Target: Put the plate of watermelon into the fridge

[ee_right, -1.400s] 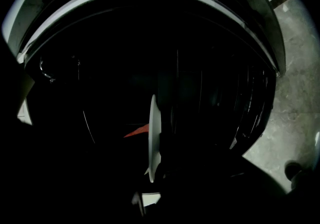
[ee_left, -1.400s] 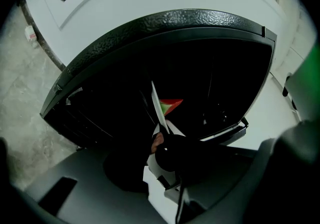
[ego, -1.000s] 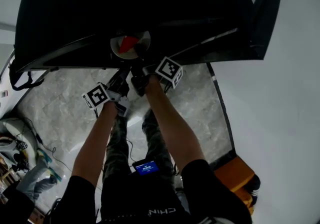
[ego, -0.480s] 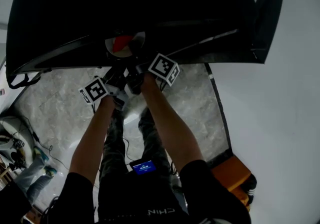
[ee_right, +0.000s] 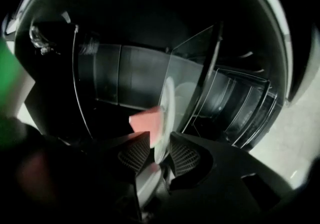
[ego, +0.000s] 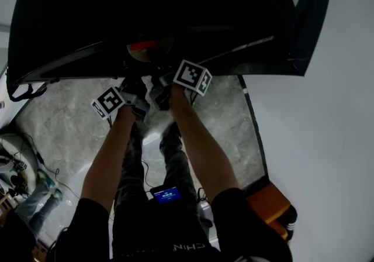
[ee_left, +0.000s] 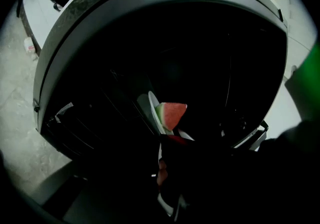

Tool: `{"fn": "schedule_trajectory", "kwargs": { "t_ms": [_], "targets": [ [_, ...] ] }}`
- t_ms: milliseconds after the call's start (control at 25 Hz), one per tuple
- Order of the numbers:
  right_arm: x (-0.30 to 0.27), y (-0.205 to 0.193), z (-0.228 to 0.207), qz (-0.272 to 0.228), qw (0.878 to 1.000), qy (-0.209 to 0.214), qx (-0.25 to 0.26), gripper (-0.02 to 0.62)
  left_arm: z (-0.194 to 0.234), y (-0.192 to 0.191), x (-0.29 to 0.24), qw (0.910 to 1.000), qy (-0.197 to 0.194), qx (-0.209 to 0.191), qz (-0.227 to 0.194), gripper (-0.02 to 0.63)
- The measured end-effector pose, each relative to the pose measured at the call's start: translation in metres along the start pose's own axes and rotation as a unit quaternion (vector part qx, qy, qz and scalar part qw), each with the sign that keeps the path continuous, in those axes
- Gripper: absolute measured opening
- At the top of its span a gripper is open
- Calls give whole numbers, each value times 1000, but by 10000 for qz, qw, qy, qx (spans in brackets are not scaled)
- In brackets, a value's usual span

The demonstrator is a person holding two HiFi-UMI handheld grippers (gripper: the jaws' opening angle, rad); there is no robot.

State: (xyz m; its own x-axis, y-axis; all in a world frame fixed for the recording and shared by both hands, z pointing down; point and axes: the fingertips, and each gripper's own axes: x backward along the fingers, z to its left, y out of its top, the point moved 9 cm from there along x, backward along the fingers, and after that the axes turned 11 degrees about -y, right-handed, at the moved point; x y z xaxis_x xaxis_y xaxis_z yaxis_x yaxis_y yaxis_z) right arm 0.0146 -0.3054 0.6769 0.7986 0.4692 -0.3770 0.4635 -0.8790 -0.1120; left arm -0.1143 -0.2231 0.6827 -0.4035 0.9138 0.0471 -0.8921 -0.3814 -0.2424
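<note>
The white plate (ego: 153, 50) with a red watermelon wedge (ego: 142, 46) sits just inside the dark fridge (ego: 175, 9) opening. In the right gripper view the plate (ee_right: 165, 113) stands edge-on with its rim between the ribbed pads (ee_right: 184, 158) of my right gripper (ee_right: 159, 155). Its jaws are opening, with a gap on both sides of the rim. The wedge (ee_right: 145, 120) lies just left of the rim. My left gripper (ego: 135, 82) is at the plate's near edge. In its own view the jaws are lost in shadow below the wedge (ee_left: 171, 114).
The fridge door (ego: 310, 15) hangs open at the right. Wire shelves and door racks (ee_right: 240, 113) line the fridge interior. Below me is marble floor (ego: 64, 132), with an orange box (ego: 270, 203) at lower right and cables and shoes at lower left.
Both grippers have carried the plate up and deeper into the fridge opening. The plate and wedge now lie in shadow and look dimmer.
</note>
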Motion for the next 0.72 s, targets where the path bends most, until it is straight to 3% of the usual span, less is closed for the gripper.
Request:
{"fn": "schedule_trajectory", "kwargs": {
  "t_ms": [120,320,360,440,560,720],
  "targets": [
    [0,1,2,322,9991,-50,267,130,2,11,0,9995,167,-244,-56,28],
    [-4,-2,1,870,9933,-279,704,150,0,12,-7,9997,-90,-122,-182,19],
    [-5,-2,0,895,9921,-411,774,149,-1,9,-7,9998,-73,-125,-114,20],
    [-6,0,-2,904,9902,-638,858,87,-3,5,-4,9995,89,-264,128,20],
    [-5,0,-4,841,9916,-626,757,80,-1,-1,-1,9936,524,-742,669,20],
    [-4,0,-3,759,9913,-642,863,80,1,-8,-11,9947,173,-627,790,20]
  ]
}}
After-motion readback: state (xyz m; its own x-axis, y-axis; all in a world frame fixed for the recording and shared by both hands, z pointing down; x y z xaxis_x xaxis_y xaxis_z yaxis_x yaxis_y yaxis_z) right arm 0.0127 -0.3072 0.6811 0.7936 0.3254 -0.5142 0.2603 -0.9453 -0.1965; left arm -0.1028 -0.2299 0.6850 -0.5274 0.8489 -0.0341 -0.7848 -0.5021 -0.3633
